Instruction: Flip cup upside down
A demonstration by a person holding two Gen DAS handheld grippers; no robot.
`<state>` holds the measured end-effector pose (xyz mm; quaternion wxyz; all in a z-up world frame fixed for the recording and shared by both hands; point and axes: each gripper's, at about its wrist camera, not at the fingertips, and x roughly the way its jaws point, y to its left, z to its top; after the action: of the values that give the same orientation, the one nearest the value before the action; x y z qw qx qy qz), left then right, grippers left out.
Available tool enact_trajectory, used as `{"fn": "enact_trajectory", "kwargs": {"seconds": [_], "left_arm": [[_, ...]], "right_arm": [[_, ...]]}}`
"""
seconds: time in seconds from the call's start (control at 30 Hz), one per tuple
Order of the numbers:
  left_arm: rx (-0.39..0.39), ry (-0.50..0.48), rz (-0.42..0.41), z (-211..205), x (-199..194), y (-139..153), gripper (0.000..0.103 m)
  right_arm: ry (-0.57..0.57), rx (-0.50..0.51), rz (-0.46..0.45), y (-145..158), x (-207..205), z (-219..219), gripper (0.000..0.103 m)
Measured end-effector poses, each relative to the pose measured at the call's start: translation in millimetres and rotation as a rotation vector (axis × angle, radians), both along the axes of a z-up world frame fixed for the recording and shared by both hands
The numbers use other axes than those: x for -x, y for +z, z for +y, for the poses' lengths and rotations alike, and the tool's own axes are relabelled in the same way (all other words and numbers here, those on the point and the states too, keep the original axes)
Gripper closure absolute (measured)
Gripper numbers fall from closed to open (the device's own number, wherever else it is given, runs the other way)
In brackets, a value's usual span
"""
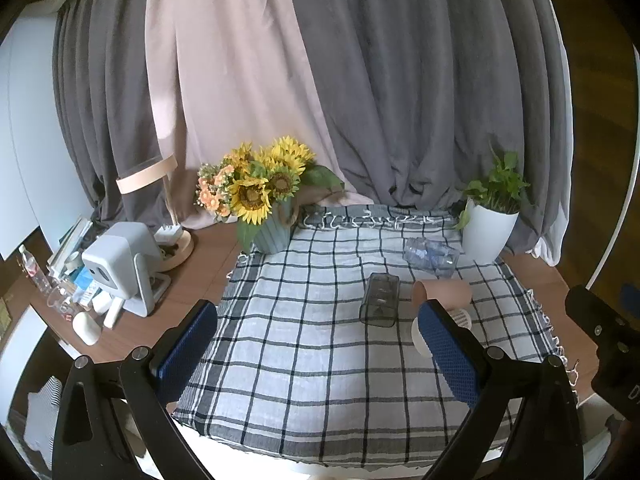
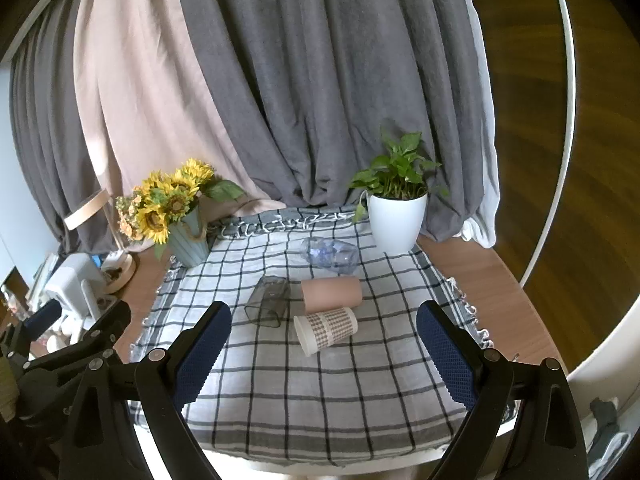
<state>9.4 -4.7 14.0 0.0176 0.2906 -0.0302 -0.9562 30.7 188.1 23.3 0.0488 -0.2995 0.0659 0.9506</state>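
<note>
The right gripper (image 2: 324, 344) hangs over the near part of the checked cloth (image 2: 320, 392) with its blue-padded fingers (image 2: 446, 350) spread wide and nothing between them; the left gripper (image 1: 320, 344) is likewise spread apart and empty above the same cloth (image 1: 312, 380). Taking the white plant pot (image 2: 396, 222) at the cloth's far right corner as the landmark, four cups lie on their sides in front of it: a clear plastic cup (image 2: 330, 254) just to its near left, a plain tan cup (image 2: 332, 294) nearer the camera from that, a plaid-sleeved paper cup (image 2: 326, 330) touching or almost touching the tan one on its near side, and a smoky transparent cup (image 2: 268, 302) further left. A teal vase of sunflowers (image 2: 188, 240) stands well left of the pot at the cloth's other far corner.
</note>
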Motion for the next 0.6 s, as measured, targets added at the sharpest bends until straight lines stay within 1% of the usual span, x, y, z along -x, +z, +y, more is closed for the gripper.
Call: {"fn": "enact_trajectory", "kwargs": {"seconds": [0.27,0.6], "left_arm": [[-0.017,0.001,-0.005,-0.1,2.7,0.4,0.001],[-0.018,0.0,-0.009,1.0,6.0,-0.1,0.001]], "right_arm": [[-0.006,0.004,0.003,-1.3,0.2,1.6,0.009],[-0.013,0.005,0.0,0.3,0.8,2.7,0.009]]}}
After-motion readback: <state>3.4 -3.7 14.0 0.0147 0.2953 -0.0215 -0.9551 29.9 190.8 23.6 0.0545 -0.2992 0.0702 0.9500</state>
